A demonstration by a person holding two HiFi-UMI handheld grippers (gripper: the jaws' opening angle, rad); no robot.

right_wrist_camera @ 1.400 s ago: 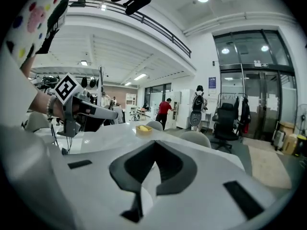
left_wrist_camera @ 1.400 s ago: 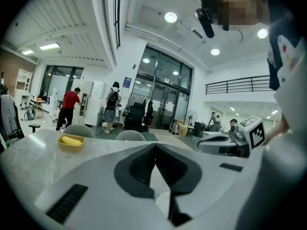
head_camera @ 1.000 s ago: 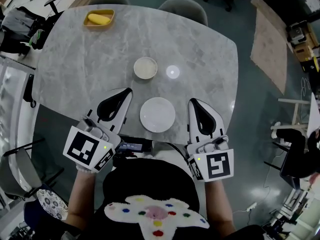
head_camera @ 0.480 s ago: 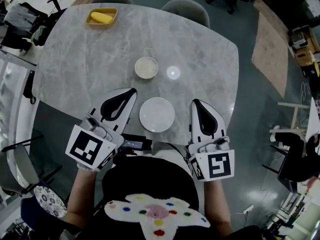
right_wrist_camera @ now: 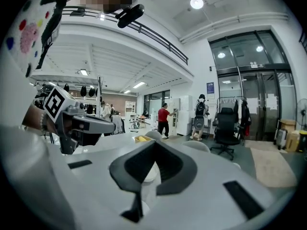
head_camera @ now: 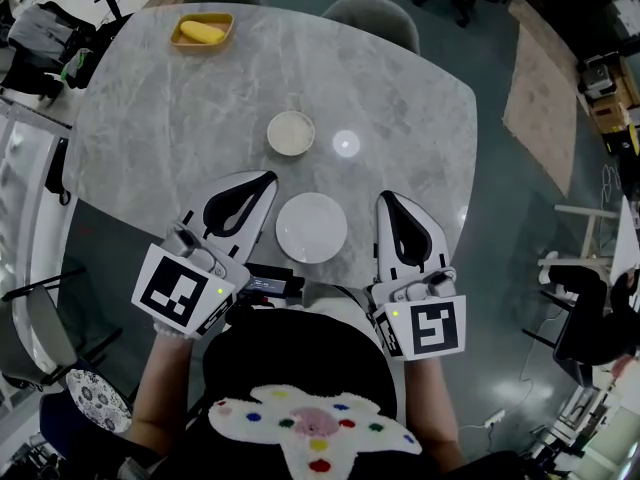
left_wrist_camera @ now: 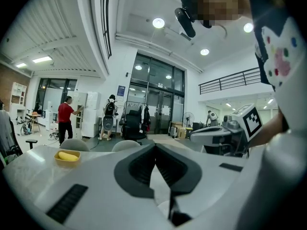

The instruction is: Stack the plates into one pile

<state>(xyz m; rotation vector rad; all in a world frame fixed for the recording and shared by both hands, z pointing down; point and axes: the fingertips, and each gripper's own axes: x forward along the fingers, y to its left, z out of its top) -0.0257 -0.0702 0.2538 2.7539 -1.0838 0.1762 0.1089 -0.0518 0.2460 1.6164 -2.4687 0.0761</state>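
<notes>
A grey marble table (head_camera: 150,138) fills the head view from above, with a person seated at its near edge holding a white two-jaw gripper in each hand.

The left gripper (head_camera: 262,179) and the right gripper (head_camera: 386,200) hover low over the table on either side of a large plate. Each is clenched tight on nothing, its jaws meeting with no gap.

The large white plate (head_camera: 312,227) lies flat near the table's near edge, between the two grippers and touching neither. A smaller cream plate (head_camera: 291,133) lies flat further out, well apart from the large one, so the two do not form one pile.

A yellow tray (head_camera: 180,36) holding a banana (head_camera: 203,33) sits at the far left corner. Beside the small plate is a bright round spot, either a tiny dish or a glint of light; I cannot tell which.

Both plates look like glazed ceramic, so they are likely stiff, smooth, somewhat slippery and breakable if dropped or knocked together. The best hold is probably the raised rim, with one jaw above and one below. The smaller plate looks lighter and should sit steadily on the larger.
</notes>
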